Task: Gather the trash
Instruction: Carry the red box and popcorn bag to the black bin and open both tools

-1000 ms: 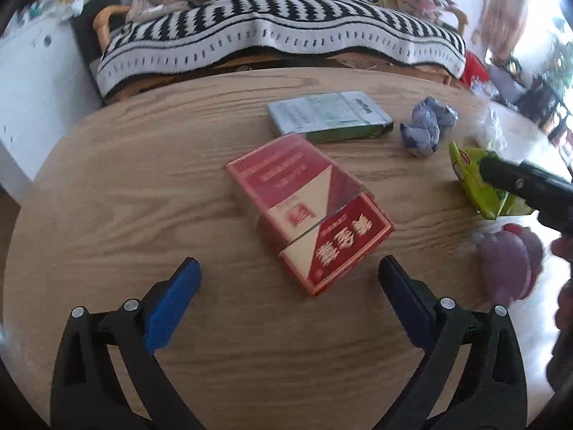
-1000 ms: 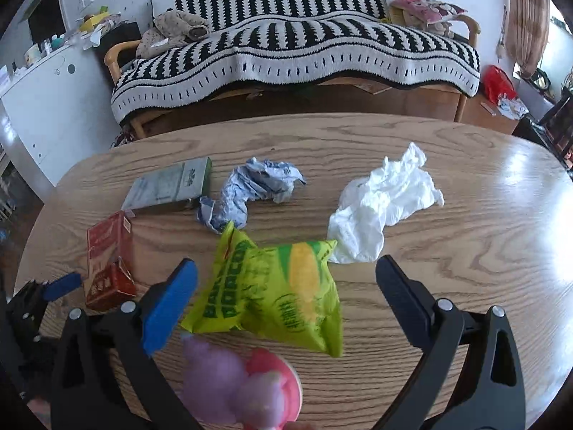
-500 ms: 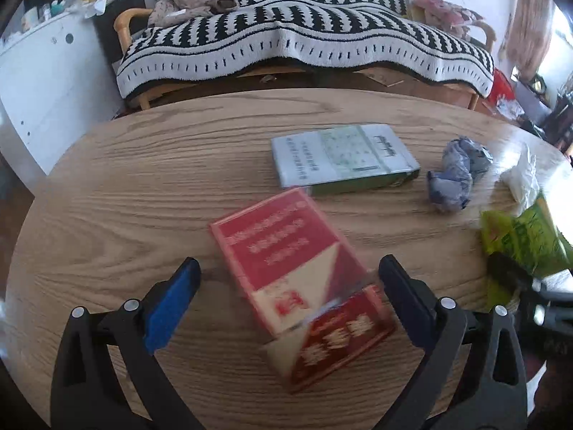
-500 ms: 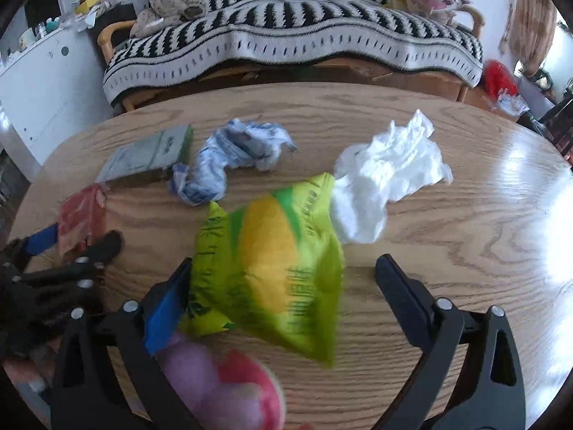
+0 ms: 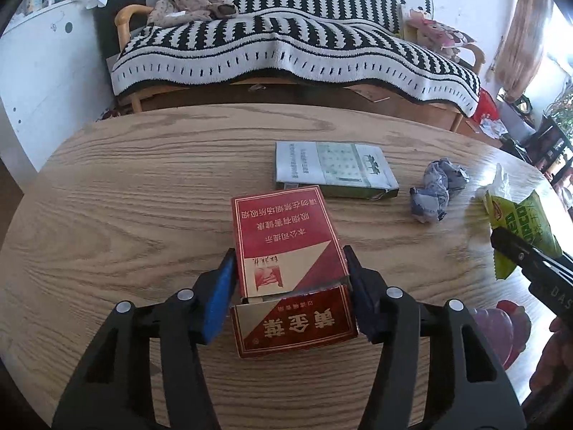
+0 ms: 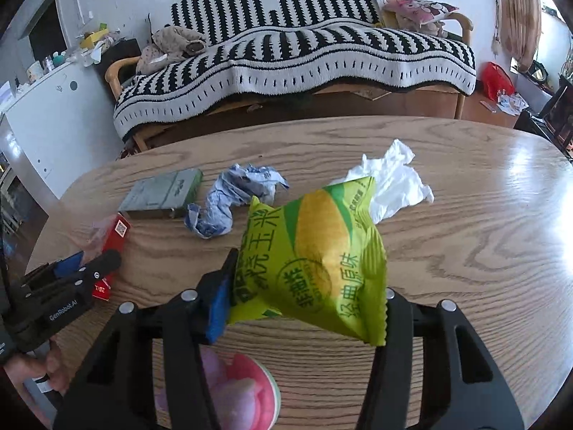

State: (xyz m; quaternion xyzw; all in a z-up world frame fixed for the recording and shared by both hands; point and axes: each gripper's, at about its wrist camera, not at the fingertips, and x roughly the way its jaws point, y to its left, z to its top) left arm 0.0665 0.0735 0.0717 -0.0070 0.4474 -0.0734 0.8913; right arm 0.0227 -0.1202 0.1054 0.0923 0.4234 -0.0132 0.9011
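A red cigarette pack (image 5: 283,236) with its lid flipped open lies on the wooden table (image 5: 125,197). My left gripper (image 5: 290,286) straddles it; its jaws are closing and both blue pads touch the pack's sides. From the right wrist, the same pack (image 6: 116,231) shows at the left with the left gripper (image 6: 89,261) on it. A green and yellow popcorn bag (image 6: 315,243) stands tilted up between the fingers of my right gripper (image 6: 308,279). Those jaws are closing and squeeze the bag's lower part. The bag (image 5: 523,222) also appears at the right edge of the left wrist view.
A grey-green flat pack (image 5: 333,172), a crumpled blue paper (image 5: 438,190) and a white tissue (image 6: 394,179) lie farther back on the table. A pink cup (image 6: 243,390) sits near the front edge under the right gripper. A sofa with a striped blanket stands behind the table.
Both pairs of jaws have narrowed from wide open. The left gripper slid forward around the red pack. The popcorn bag went from lying flat to tilted up between the right fingers.
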